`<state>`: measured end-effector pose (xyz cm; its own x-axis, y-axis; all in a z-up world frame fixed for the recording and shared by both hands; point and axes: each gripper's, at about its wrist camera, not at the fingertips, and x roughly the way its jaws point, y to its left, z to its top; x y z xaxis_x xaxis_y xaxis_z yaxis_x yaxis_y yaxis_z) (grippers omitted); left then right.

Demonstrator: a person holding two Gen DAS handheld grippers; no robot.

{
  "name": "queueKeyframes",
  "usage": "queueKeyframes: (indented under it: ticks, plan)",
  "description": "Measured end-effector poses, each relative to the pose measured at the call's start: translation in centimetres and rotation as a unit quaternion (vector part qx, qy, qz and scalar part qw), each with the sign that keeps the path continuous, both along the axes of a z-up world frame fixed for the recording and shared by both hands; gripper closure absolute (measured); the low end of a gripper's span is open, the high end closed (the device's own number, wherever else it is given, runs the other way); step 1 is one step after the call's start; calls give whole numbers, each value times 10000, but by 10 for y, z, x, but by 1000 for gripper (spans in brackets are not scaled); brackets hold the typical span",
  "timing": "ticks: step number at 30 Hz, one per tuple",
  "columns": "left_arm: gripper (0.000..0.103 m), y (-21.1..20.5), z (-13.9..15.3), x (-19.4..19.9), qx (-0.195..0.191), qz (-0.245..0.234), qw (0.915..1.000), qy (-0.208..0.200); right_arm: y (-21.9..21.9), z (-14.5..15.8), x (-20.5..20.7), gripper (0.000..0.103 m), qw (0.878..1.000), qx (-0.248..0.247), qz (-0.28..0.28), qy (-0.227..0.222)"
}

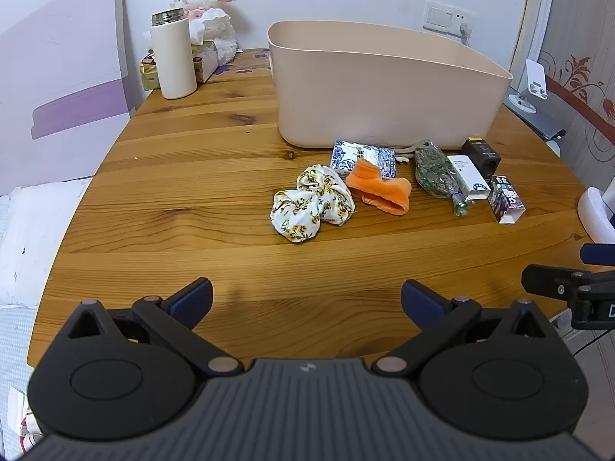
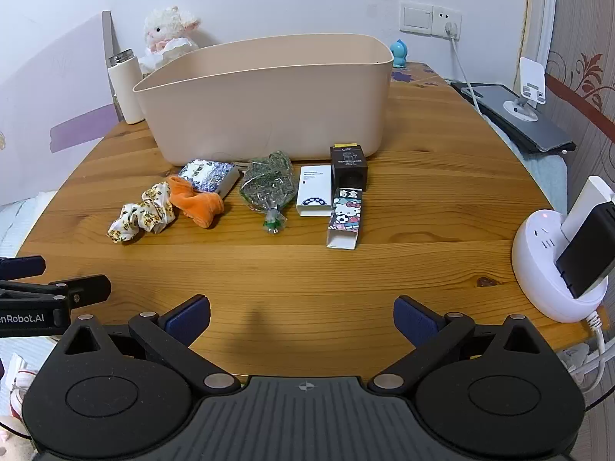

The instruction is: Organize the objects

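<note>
Jaws on both the left gripper (image 1: 306,301) and right gripper (image 2: 301,317) stand spread wide and hold nothing, low over the near edge of the knotty wooden table (image 2: 384,269). Farther in lies a row: crumpled floral scrunchie (image 2: 142,211), soft orange cloth (image 2: 196,201), crinkly clear packet (image 2: 267,186), white box (image 2: 314,196), cartoon carton (image 2: 344,218) and black box (image 2: 348,167). Just behind them sits the smooth beige plastic bin (image 2: 269,107), rounded at its corners, partly hiding a white flask (image 2: 127,88) and plush lamb (image 2: 169,34).

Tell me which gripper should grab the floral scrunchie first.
Left, probably. The floral scrunchie lies nearly straight ahead of the open left gripper; from the right gripper, also open, it sits far left, at the row's left end.
</note>
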<state>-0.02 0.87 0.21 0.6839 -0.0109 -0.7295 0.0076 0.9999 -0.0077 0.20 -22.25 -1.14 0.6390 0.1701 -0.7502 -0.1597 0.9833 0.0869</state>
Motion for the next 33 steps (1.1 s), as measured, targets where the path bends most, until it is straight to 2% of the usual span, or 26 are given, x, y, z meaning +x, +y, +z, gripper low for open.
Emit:
queueKeyframes:
  ticks: [33]
  plan:
    - [0,-2,-1,3,10,-58,10000,19,3,-1,-1,0,10000,-29,-2,-49]
